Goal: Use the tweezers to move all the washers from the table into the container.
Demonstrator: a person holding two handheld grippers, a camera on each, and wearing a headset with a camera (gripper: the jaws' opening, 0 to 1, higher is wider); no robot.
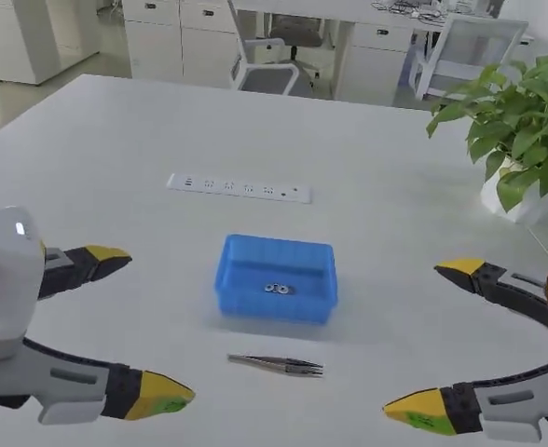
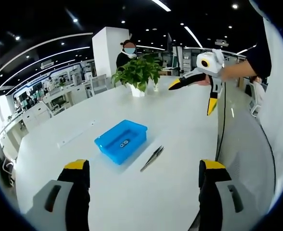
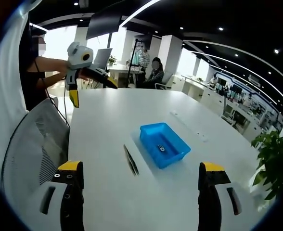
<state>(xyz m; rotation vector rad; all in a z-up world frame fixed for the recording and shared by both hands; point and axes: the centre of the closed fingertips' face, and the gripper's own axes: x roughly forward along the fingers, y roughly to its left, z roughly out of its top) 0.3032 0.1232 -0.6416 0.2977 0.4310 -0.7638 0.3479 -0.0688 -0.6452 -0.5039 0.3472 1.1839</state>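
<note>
- Head view: white matte table (image 1: 116, 149), smooth and pretty bare. In the middle sits the container (image 1: 274, 305), a glossy blue plastic tub, rectangular with rounded corners. Two small shiny metal washers (image 1: 277, 289) lie on its floor, touching or nearly so.
- Same view: the tweezers (image 1: 276, 364) lie flat on the table just in front of the container, thin grey metal, tips pointing right, nothing holding them. Beyond the container there's a long white power strip (image 1: 239, 187), and a leafy green plant (image 1: 521, 116) in a white pot (image 1: 521, 200) far right.
- Left gripper (image 1: 157, 324) and right gripper (image 1: 414, 338) hang either side, each with black jaws capped in yellow spread wide, holding nothing.
- Left gripper view: own jaws wide apart low in the picture, tweezers and container ahead between them. New here: a hand (image 2: 230, 73) holding the right gripper up above the table, a dark cable (image 2: 223, 125) hanging from it, and a person (image 2: 127, 55) standing behind the plant.
- Right gripper view: jaws also gaping, empty. The washers read as a dark speck in the tub. Extra here: a grey mesh chair back (image 3: 33, 144) on the left, and people (image 3: 153, 72) at a far desk.
</note>
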